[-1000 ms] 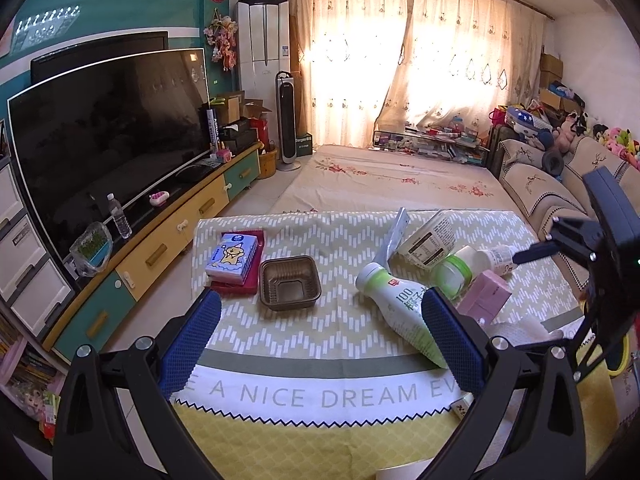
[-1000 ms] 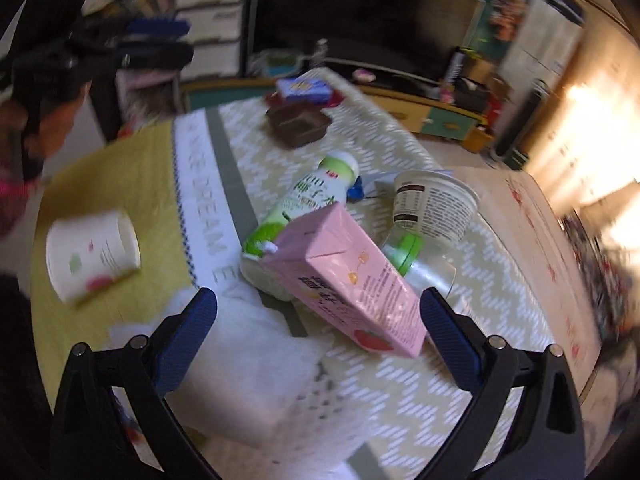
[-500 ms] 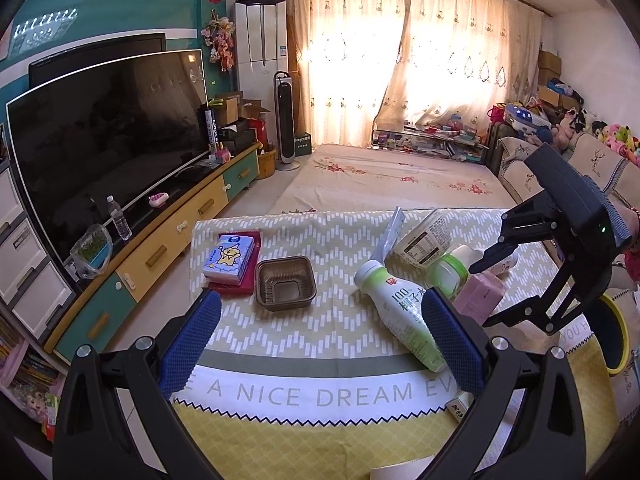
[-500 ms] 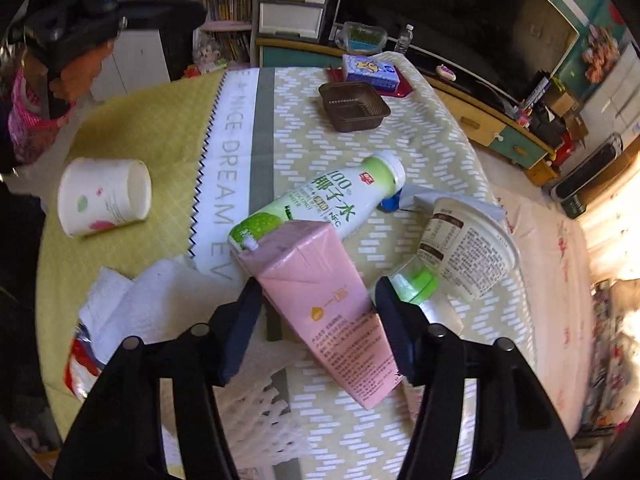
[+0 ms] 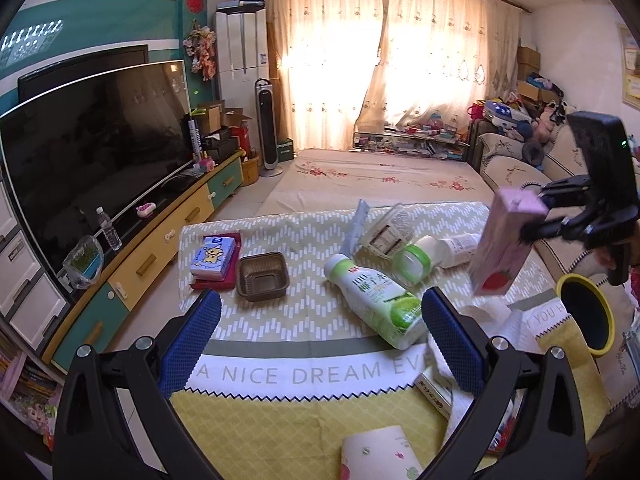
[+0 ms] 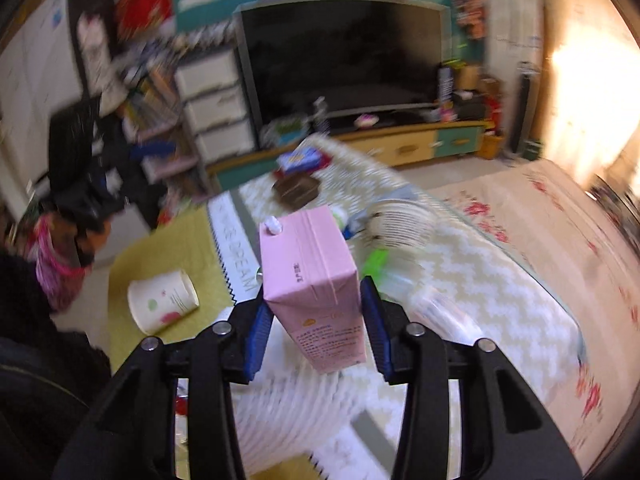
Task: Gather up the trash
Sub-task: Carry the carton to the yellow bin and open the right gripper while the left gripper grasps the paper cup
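Note:
A pink drink carton [image 5: 505, 240] hangs tilted in the air over the table's right side. My right gripper [image 6: 314, 300] is shut on it; the blue pads press both sides of the carton [image 6: 316, 280] and the jaws are still closing. My left gripper [image 5: 320, 300] stands open and holds nothing, low over the near table edge. On the patterned cloth lie a green-and-white bottle [image 5: 372, 300], a small green-lidded bottle [image 5: 416, 260] and a tipped yogurt cup [image 5: 390, 228]. A paper cup [image 5: 376, 456] lies on its side near me.
A yellow-rimmed bin [image 5: 586, 316] stands off the table's right edge. A brown tray [image 5: 262, 276] and a blue tissue pack [image 5: 214, 254] sit at the left. Crumpled white paper [image 5: 492, 316] lies at the right. The TV cabinet [image 5: 160, 240] runs along the left.
My right gripper closed from wide open onto the pink carton and lifted it off the table, rolling as it rose. The left gripper drifted slightly and stayed open.

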The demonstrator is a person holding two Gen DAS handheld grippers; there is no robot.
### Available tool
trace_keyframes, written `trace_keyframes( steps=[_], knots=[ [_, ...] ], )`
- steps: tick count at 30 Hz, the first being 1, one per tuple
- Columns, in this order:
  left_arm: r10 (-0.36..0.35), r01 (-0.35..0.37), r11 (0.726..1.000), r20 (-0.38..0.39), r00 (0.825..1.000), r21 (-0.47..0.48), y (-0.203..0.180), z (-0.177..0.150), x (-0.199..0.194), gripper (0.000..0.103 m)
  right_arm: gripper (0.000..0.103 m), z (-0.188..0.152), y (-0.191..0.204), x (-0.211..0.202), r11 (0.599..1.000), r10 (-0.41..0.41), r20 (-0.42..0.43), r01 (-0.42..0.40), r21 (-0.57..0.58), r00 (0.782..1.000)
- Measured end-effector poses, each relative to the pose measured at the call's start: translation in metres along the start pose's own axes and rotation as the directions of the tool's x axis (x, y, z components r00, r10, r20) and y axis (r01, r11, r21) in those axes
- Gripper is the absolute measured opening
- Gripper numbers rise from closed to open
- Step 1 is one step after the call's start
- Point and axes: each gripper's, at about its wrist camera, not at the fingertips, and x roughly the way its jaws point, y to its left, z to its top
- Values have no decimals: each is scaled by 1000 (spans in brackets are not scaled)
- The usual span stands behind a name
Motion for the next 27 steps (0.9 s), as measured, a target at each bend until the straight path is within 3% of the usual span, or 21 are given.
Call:
trace_keyframes(
  steps=[2, 5, 7, 9, 12, 14, 20, 23, 27],
  knots=[
    [-25, 25, 999, -1, 1000, 22, -7, -5, -7, 99, 41, -19, -1, -32, 995, -89, 34, 87, 54, 995],
    [-58, 59, 997, -15, 998, 42, -18, -12, -12, 99, 41, -60, -11, -87, 954, -243, 46, 230, 192, 969],
    [-79, 81, 996, -37, 996, 48, -25, -20, -13, 99, 41, -93, -19, -115, 889, -376, -8, 363, 279, 927],
    [-104, 107, 993, -65, 992, 46, -31, -31, -13, 99, 41, -128, -31, -130, 816, -458, -84, 456, 356, 885],
    [-127, 131, 991, -106, 986, 27, -40, -46, -12, 99, 41, -183, -54, -133, 699, -511, -223, 552, 454, 830],
    [-148, 150, 989, -147, 978, 4, -43, -62, -9, 99, 41, -222, -74, -118, 622, -523, -340, 622, 475, 782],
    [-140, 138, 990, -269, 953, -26, -50, -103, 7, 99, 42, -297, -122, -74, 507, -429, -499, 657, 558, 753],
    [-94, 95, 995, -294, 951, -11, -51, -114, 12, 99, 42, -310, -125, -69, 490, -421, -497, 651, 580, 759],
    [-67, 63, 998, -322, 944, -22, -48, -120, 21, 99, 45, -312, -120, -76, 499, -437, -466, 638, 586, 769]
  ],
)
